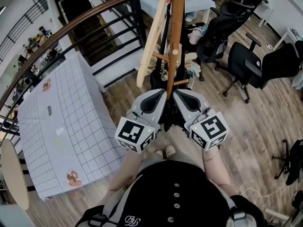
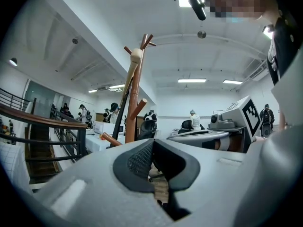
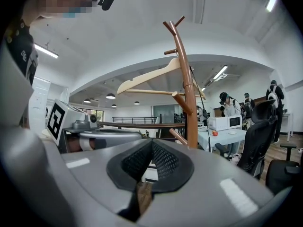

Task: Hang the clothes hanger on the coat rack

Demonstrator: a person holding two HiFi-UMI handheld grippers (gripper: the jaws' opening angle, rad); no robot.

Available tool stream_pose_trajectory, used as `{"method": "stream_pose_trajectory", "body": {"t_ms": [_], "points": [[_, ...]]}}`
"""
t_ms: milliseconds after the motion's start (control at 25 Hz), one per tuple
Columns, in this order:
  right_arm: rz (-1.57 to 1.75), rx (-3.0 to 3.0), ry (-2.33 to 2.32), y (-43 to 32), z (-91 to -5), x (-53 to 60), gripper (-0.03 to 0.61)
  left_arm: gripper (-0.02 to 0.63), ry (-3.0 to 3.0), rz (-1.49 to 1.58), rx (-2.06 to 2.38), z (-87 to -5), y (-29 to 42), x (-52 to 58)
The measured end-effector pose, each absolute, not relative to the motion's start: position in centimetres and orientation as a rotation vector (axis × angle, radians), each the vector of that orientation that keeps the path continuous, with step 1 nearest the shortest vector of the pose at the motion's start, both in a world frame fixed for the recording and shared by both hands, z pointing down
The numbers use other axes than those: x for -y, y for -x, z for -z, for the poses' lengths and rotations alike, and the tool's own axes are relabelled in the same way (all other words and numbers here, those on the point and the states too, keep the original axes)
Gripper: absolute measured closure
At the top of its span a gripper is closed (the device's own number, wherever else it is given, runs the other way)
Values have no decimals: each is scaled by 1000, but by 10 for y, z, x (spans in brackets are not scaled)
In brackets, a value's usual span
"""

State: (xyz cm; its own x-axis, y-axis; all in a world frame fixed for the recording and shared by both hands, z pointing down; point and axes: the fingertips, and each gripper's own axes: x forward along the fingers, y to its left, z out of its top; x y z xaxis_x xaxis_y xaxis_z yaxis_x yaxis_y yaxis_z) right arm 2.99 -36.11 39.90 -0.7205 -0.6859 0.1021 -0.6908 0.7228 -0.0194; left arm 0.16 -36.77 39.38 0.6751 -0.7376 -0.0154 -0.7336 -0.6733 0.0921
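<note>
A brown wooden coat rack (image 1: 176, 32) stands straight ahead of me. A pale wooden clothes hanger (image 1: 152, 37) hangs from one of its upper pegs. In the right gripper view the hanger (image 3: 156, 75) spreads to the left of the pole (image 3: 188, 93). The left gripper view shows the hanger (image 2: 134, 65) edge-on against the pole (image 2: 133, 112). My left gripper (image 1: 162, 98) and right gripper (image 1: 176, 96) sit side by side just short of the pole, pointing level at it. Both are shut, with nothing between the left gripper's (image 2: 152, 143) or the right gripper's (image 3: 151, 143) pads.
A white gridded table (image 1: 61, 126) stands at the left beside a curved stair railing (image 1: 71, 27). Black office chairs (image 1: 246, 60) stand to the right on the wood floor. Beyond the rack is a white desk with a microwave (image 3: 227, 122), with people standing further back.
</note>
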Motion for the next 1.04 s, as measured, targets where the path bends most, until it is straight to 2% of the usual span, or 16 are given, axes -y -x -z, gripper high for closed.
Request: {"method": "stream_pose_trajectory", "body": {"t_ms": [1040], "points": [[-79, 2815, -1084, -23, -405, 354, 580, 615, -2770, 46, 1172, -409, -6, 362]]}}
